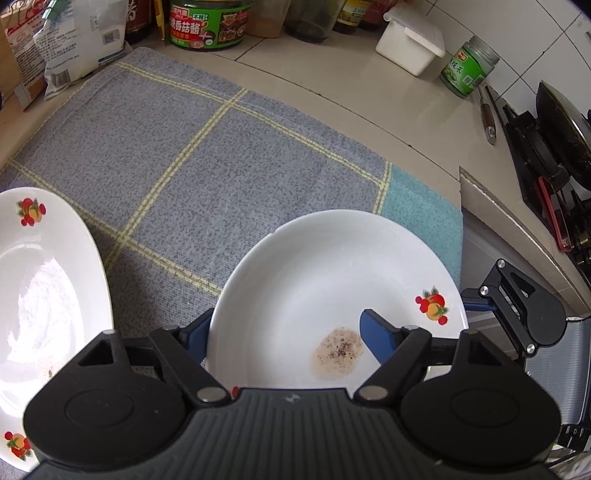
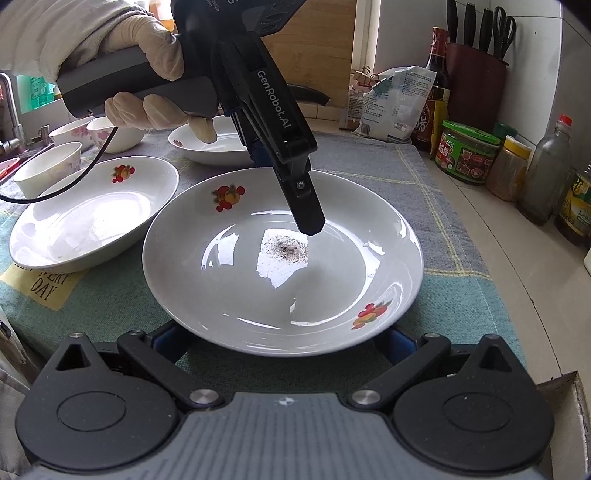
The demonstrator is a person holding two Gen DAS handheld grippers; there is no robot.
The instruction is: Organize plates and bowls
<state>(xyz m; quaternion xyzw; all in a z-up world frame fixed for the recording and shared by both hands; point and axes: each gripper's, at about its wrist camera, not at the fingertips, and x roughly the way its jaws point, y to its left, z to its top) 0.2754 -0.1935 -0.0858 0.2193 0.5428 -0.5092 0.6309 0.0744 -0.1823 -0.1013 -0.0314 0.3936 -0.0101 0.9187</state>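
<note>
Left wrist view: my left tongs [image 1: 284,328] straddle the rim of the stained white plate [image 1: 314,277], one finger inside and one outside; I cannot tell if they pinch it. It sits on a grey checked cloth [image 1: 184,147] on a pale counter [image 1: 369,92] beside a stove [image 1: 546,166]. A green-labelled jar [image 1: 207,26] carries Chinese print.

Right wrist view: my right tongs [image 2: 282,341] are spread wide at the plate's near rim, gripping nothing. A second plate [image 2: 92,221] lies just left. The other tool reads "GenRobot.AI" [image 2: 273,107]; the cloth reads "DAY" [image 2: 40,288].
</note>
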